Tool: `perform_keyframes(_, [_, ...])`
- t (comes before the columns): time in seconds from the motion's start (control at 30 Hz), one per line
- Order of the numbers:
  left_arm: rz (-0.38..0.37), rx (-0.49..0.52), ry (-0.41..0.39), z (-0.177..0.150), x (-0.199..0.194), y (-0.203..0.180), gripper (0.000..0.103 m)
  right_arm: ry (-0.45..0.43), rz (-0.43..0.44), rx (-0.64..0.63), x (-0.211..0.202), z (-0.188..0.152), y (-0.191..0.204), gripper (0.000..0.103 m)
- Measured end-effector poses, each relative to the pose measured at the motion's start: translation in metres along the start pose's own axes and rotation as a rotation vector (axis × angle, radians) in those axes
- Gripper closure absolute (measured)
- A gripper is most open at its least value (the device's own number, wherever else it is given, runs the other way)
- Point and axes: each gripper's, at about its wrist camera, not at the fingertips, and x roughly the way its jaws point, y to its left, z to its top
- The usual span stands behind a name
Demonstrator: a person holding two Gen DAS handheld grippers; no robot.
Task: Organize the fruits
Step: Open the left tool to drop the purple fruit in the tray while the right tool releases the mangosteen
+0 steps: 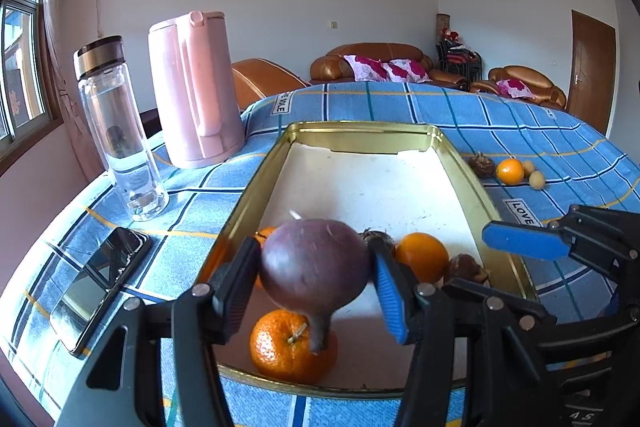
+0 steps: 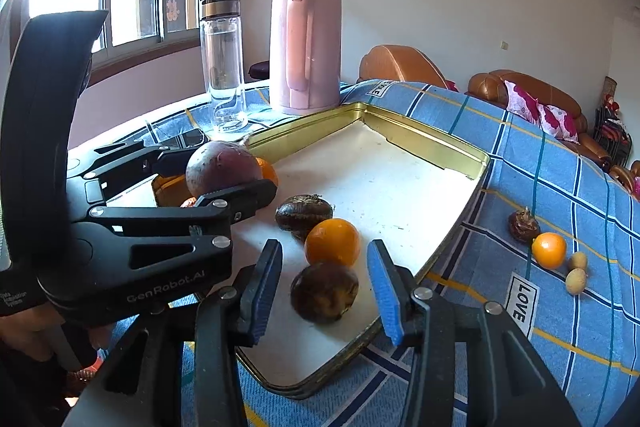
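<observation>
Blue checked cloth (image 1: 400,103) covers the table, and a gold tin tray (image 1: 256,187) with a white floor sits on it.

From the left wrist camera, the left gripper (image 1: 316,275) hangs over the near end of the tray. Its 2 pads press on the sides of a big purple fruit (image 1: 316,263), so the fruit is held up off the tray. A mandarin (image 1: 290,345) with a short stem lies on the tray floor just under it. Another orange (image 1: 422,257) and a dark brown bulb (image 1: 466,269) lie in the tray to the right. A blue pad of the right gripper (image 1: 524,241) pokes in from the right side. A clear water bottle (image 1: 120,139), a pink kettle (image 1: 196,87) and a phone (image 1: 100,279) are on the cloth to the left of the tray. Brown sofas (image 1: 372,63) stand at the back of the room.

From the right wrist camera, the right gripper (image 2: 324,287) is over the near corner of the tray. Its jaws are apart — a dark brown round bulb (image 2: 324,293) lies between them on the tray floor, and the pads do not touch it. Just behind it are the orange (image 2: 332,241) and 1 more dark bulb (image 2: 304,213). The left gripper (image 2: 224,179) shows at the left with the purple fruit (image 2: 222,169) clamped in it. On the cloth to the right of the tray — well apart from it — lie a brown bulb (image 2: 524,225), a small orange (image 2: 549,250) and 2 small pale fruits (image 2: 577,271).
</observation>
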Motion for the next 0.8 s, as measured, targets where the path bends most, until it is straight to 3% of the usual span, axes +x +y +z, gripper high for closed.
perform_keyframes(0.1, [-0.001,-0.001,-0.010,0.001,-0.003,-0.002,0.039,-0.014,-0.003,0.019,-0.004,-0.002,-0.005,0.049])
perform_keyframes(0.43, [-0.045,-0.009,-0.069,0.012,-0.020,-0.021,0.025,-0.045,-0.053,0.057,-0.023,-0.010,-0.029,0.049])
perform_keyframes(0.8, [-0.136,0.027,-0.103,0.032,-0.023,-0.073,0.014,-0.067,-0.231,0.177,-0.062,-0.024,-0.105,0.049])
